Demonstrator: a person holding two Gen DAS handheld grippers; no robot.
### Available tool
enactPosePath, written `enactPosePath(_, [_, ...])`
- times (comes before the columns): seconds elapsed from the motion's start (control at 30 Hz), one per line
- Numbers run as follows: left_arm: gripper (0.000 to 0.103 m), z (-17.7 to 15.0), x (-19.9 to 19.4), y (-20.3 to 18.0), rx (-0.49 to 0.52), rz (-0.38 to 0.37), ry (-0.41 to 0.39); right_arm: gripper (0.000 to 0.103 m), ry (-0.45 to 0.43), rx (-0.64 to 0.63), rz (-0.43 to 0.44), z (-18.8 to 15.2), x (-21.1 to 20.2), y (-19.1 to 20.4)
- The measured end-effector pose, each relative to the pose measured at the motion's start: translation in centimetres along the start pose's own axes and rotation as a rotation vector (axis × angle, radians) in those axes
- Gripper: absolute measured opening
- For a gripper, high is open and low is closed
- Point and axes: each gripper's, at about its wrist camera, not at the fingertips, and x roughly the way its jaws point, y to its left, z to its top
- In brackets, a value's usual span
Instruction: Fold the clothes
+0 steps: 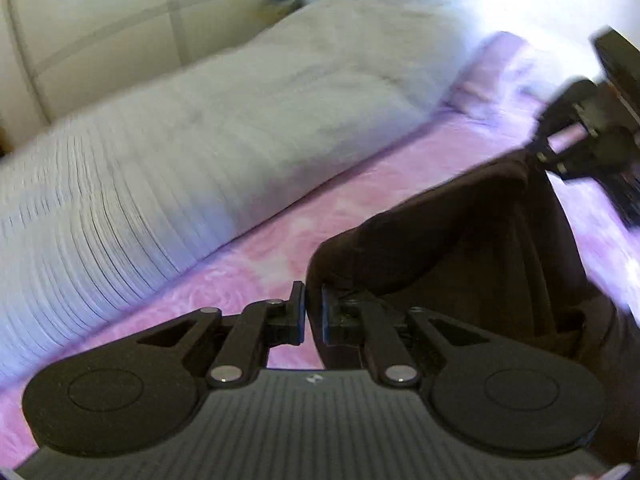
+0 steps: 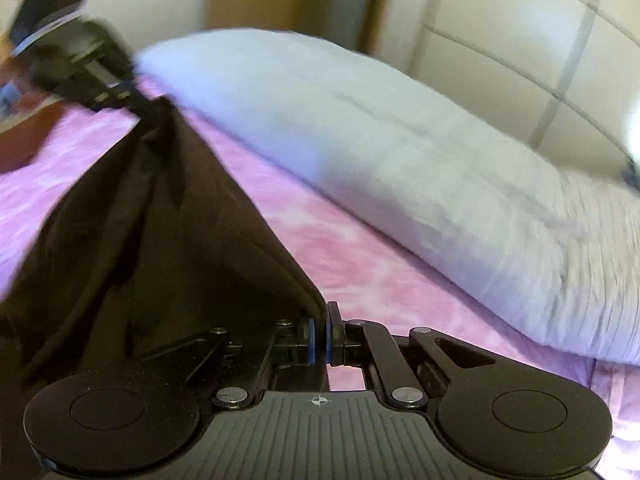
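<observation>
The left tongs [image 1: 313, 312] are clenched on one corner of a dark garment [image 1: 460, 240], which hangs stretched above the pink bedsheet [image 1: 280, 240] beside a grey-white pillow [image 1: 240, 120]. The right tongs [image 2: 320, 336] pinch its other corner tight.

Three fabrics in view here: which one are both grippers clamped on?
The dark garment, pinched by the left gripper and right gripper. The white duvet and pink sheet lie untouched.
</observation>
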Motion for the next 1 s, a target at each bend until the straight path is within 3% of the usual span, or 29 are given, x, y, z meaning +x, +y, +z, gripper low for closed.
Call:
enactPosePath(0.03, [0.009,0.2,2.0,0.7,-0.058,0.049,0.022,0.007,0.043,0.024,-0.028,0.2,2.3,-1.5])
enactPosePath(0.1, [0.017,-0.3,3.9,1.2,-0.143,0.097,0.045,0.045,0.119,0.04,-0.173,-0.6,5.8,-2.9])
enactPosePath(0.17, [0.027,-2.5,3.4,0.0,-0.167,0.057,0.042,0.048,0.098,0.121,-0.209,-2.2,6.0,-2.9])
enactPosePath(0.23, [0.032,-4.7,2.9,-1.6,-0.186,0.011,0.049,0.052,0.062,0.215,-0.143,-5.1,4.9,-1.8])
enactPosePath(0.33, [0.039,-8.9,2.1,-6.5,-0.171,-0.119,0.124,0.055,0.101,0.299,-0.068,-9.4,3.5,1.0])
enactPosePath(0.37, [0.047,-10.3,2.1,-8.3,-0.163,-0.16,0.146,0.057,0.112,0.328,-0.03,-11.1,2.7,2.1])
enactPosePath(0.5, [0.057,-14.4,2.8,-13.2,-0.238,-0.295,0.241,0.077,0.17,0.304,0.106,-15.4,-0.1,6.2])
enactPosePath(0.57, [0.057,-15.6,3.6,-14.4,-0.321,-0.33,0.279,0.077,0.221,0.272,0.123,-16.6,0.6,7.3])
enactPosePath(0.6, [0.057,-15.8,3.8,-14.4,-0.374,-0.339,0.286,0.065,0.246,0.262,0.13,-17.0,0.9,7.8])
enactPosePath(0.63, [0.057,-16.0,4.1,-14.3,-0.427,-0.349,0.293,0.048,0.271,0.252,0.136,-17.5,1.3,8.2])
enactPosePath(0.67, [0.057,-16.2,4.3,-14.3,-0.479,-0.358,0.3,0.016,0.282,0.251,0.128,-17.5,1.0,8.5])
enactPosePath(0.8, [0.062,-16.3,2.2,-12.2,-0.647,-0.408,0.314,0.009,0.256,0.253,0.119,-15.2,-3.2,10.6])
enactPosePath(1.0, [0.069,-18.7,-1.0,-9.6,-0.791,-0.471,0.406,0.009,0.159,0.293,0.295,-10.8,-8.1,18.4])
